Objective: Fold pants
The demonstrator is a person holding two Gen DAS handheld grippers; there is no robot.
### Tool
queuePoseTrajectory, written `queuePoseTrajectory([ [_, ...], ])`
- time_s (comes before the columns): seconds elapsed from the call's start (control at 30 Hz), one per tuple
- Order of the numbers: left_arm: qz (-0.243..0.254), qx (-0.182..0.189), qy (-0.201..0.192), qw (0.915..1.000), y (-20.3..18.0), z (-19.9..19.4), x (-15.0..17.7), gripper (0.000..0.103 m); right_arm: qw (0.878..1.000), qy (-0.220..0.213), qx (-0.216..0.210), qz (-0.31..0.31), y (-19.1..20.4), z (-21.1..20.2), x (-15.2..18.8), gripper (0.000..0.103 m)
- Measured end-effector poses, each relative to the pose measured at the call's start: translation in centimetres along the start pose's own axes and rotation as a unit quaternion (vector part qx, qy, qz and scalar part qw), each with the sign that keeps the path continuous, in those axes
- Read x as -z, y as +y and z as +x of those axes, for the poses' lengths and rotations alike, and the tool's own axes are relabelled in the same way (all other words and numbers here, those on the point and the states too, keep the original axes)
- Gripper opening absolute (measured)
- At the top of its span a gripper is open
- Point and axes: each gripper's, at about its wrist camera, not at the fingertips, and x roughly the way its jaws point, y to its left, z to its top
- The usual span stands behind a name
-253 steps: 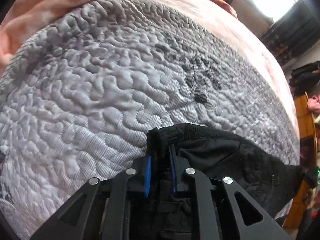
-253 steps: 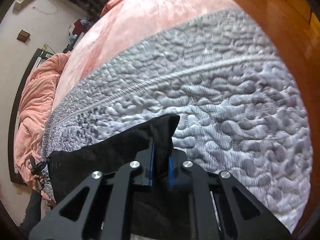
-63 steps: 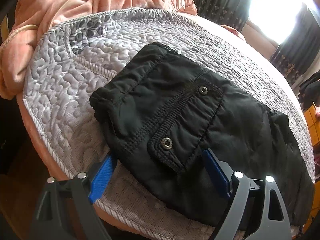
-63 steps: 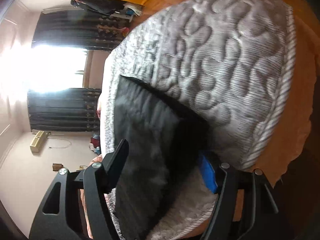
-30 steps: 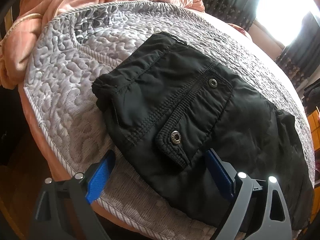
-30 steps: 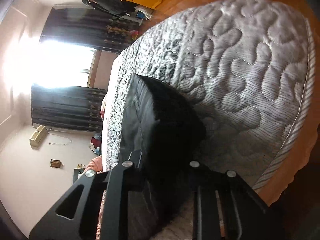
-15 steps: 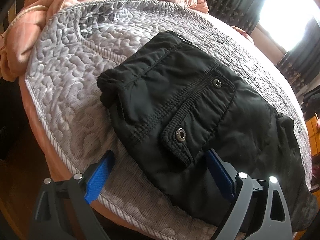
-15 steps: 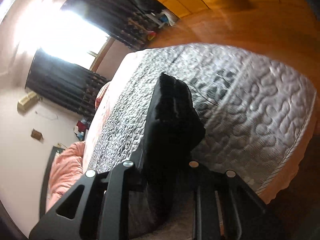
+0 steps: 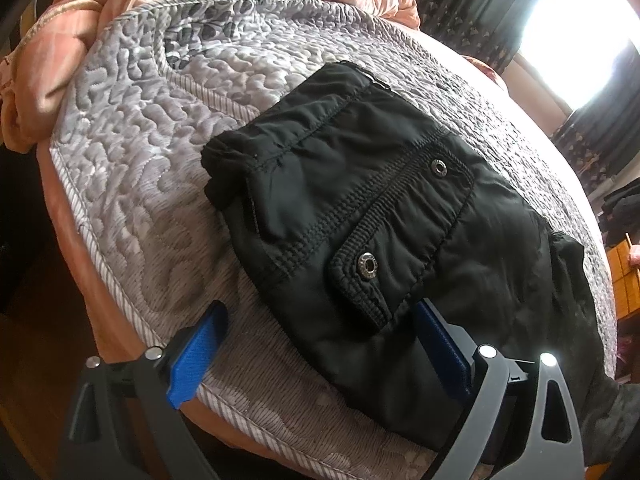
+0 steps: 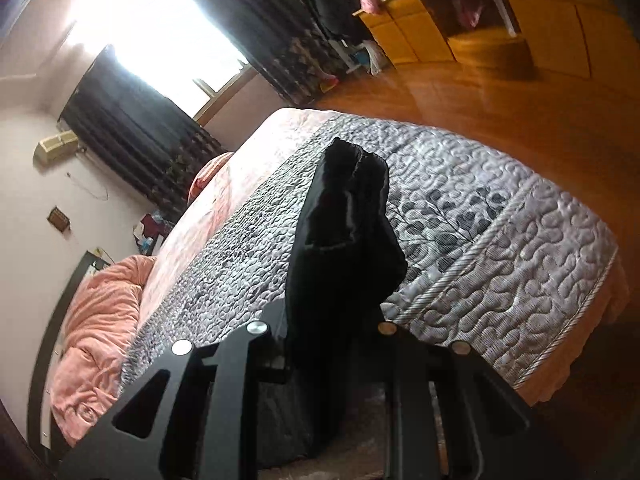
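The black pants [image 9: 372,216] lie folded on the grey quilted cover [image 9: 132,168], waistband and a snap pocket flap facing up. My left gripper [image 9: 320,344] is open, its blue pads either side of the near edge of the pants, holding nothing. My right gripper [image 10: 332,328] is shut on the other end of the black pants [image 10: 344,232] and holds that bunch lifted above the quilt, the cloth standing up between the fingers.
A pink blanket [image 9: 120,0] is heaped at the head of the bed, also seen in the right wrist view [image 10: 100,320]. The quilt edge [image 9: 120,300] drops to the wooden floor [image 10: 520,92]. Wooden cabinets [image 10: 500,8] and dark curtains [image 10: 132,120] stand beyond.
My right gripper closed on the pants' end and lifted it up off the quilt. My left gripper let go earlier, stays open and has barely shifted.
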Motion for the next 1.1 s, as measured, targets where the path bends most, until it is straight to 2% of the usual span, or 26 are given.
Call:
queuePoseTrajectory([
  [0.63, -0.011, 0.010, 0.000, 0.9999, 0.3, -0.3, 0.3, 0.094, 0.993, -0.019, 0.032, -0.114, 7.9, -2.1, 1.5, 0.018],
  [1.1, -0.018, 0.016, -0.001, 0.9997, 0.4, -0.4, 0.4, 0.094, 0.987, -0.024, 0.035, -0.152, 11.1, -2.8, 3.0, 0.018],
])
